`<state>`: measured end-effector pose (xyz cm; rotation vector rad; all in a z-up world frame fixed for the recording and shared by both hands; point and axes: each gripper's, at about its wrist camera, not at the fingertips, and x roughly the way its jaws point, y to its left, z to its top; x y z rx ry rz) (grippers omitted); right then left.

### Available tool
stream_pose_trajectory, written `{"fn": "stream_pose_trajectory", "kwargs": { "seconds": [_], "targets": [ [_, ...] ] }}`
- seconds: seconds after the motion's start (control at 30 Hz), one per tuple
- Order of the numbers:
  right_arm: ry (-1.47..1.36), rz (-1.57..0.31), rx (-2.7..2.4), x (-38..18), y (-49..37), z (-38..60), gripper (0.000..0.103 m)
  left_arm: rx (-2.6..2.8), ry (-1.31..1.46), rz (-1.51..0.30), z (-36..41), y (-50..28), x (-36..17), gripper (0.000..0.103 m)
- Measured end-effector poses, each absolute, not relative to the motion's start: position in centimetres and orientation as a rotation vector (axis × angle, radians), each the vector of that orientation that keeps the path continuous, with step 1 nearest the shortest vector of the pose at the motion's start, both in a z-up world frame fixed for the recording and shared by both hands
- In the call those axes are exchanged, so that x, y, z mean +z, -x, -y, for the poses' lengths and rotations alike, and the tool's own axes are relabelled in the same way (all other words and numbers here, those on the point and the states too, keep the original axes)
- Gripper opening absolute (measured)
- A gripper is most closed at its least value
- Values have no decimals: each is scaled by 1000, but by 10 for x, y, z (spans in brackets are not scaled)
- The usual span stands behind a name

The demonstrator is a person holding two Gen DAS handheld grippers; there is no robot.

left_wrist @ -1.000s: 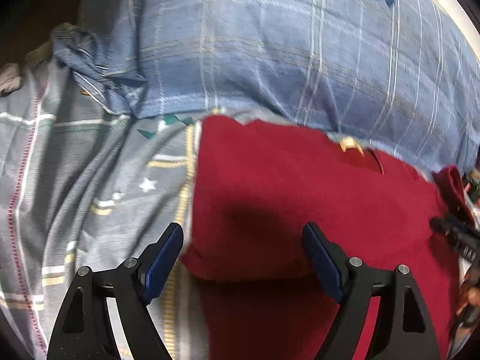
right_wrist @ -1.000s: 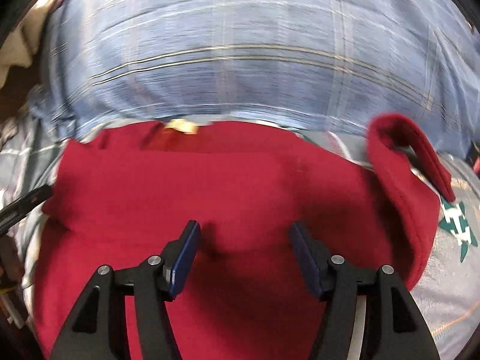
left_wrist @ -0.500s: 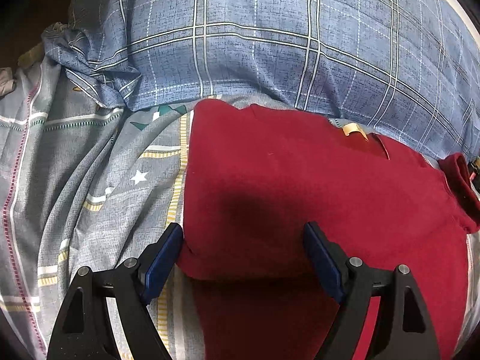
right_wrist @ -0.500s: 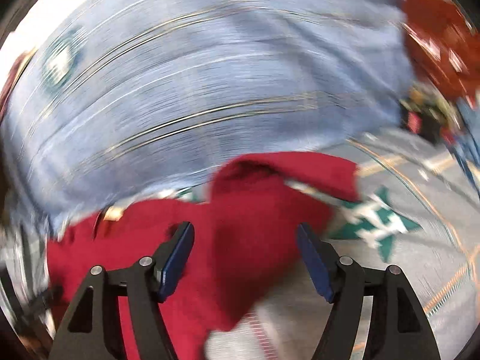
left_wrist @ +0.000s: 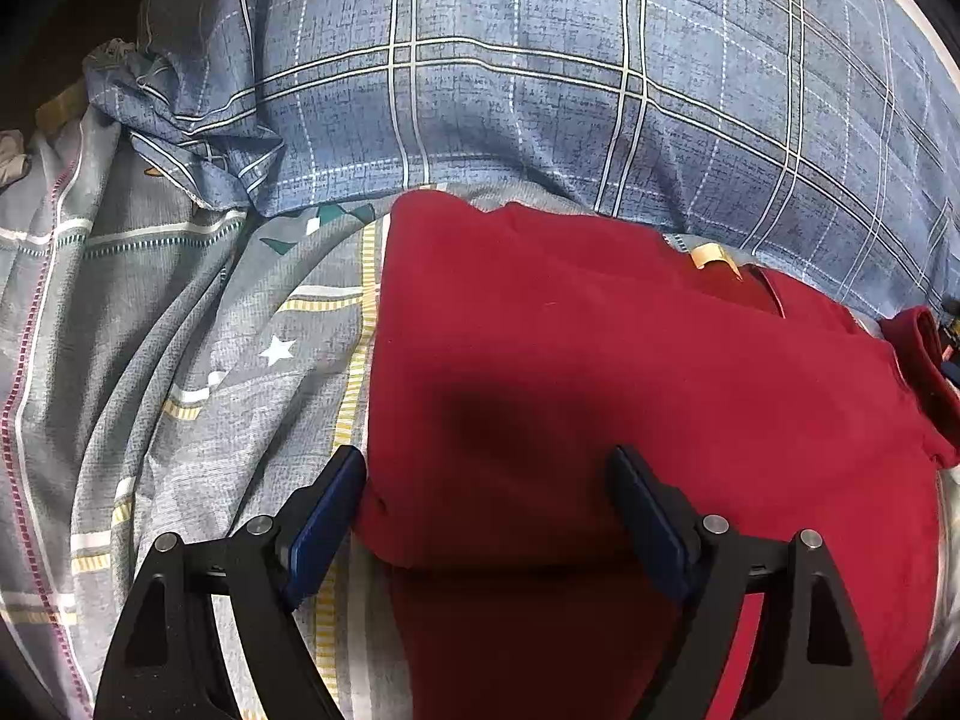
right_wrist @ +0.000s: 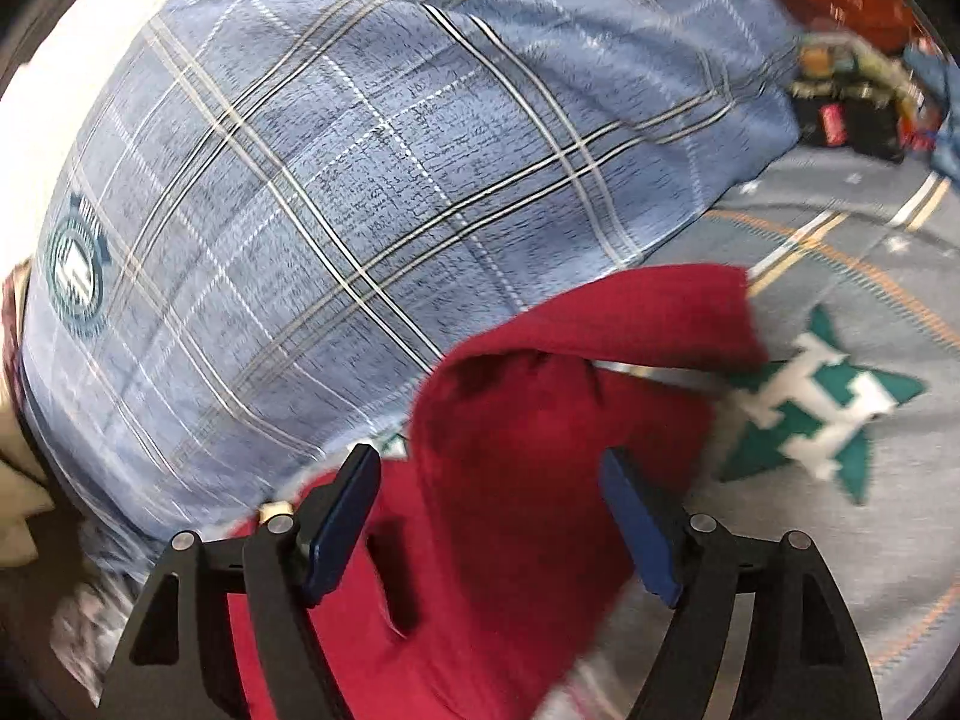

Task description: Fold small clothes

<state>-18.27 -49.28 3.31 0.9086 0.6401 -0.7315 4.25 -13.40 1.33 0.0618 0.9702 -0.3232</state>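
A dark red garment lies flat on the grey patterned bedsheet, its left edge folded over and a tan neck label at its far edge. My left gripper hovers open over the garment's near left part, with red cloth under the gap and neither pad pressing it. In the right wrist view the garment's sleeve sticks out to the right, its end curled over. My right gripper is above that sleeve; its jaws are opening and the pads stand clear of the cloth.
A blue plaid pillow bulges just behind the garment and fills the far side of both views. A teal star print marks the sheet right of the sleeve. Dark clutter sits at the far right.
My right gripper has swung right from the garment's middle to its sleeve, rolled, and opened wider. The left gripper has stayed put and open.
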Motion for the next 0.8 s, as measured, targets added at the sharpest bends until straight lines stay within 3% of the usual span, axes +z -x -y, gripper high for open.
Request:
{"fn": "stream_pose_trajectory", "kwargs": {
  "seconds": [0.27, 0.3, 0.33, 0.4, 0.43, 0.5, 0.8],
  "targets": [
    [-1018, -610, -799, 6, 156, 539, 80, -329, -52, -983, 133, -47, 12, 84],
    [-1008, -627, -815, 2, 154, 543, 74, -329, -48, -986, 132, -48, 13, 84],
    [-986, -651, -840, -2, 153, 545, 52, -326, -43, -985, 130, -49, 14, 83],
    [-903, -702, -863, -3, 151, 544, 18, -310, -35, -972, 125, -51, 18, 83],
    [-860, -717, -870, 1, 151, 541, 15, -290, -28, -954, 120, -52, 22, 83],
    [-749, -722, -872, 19, 152, 529, 11, -268, -8, -925, 113, -52, 28, 83],
    [-463, -655, -516, 109, 126, 398, 11, -260, 97, -908, 94, -50, 33, 83]
  ]
}}
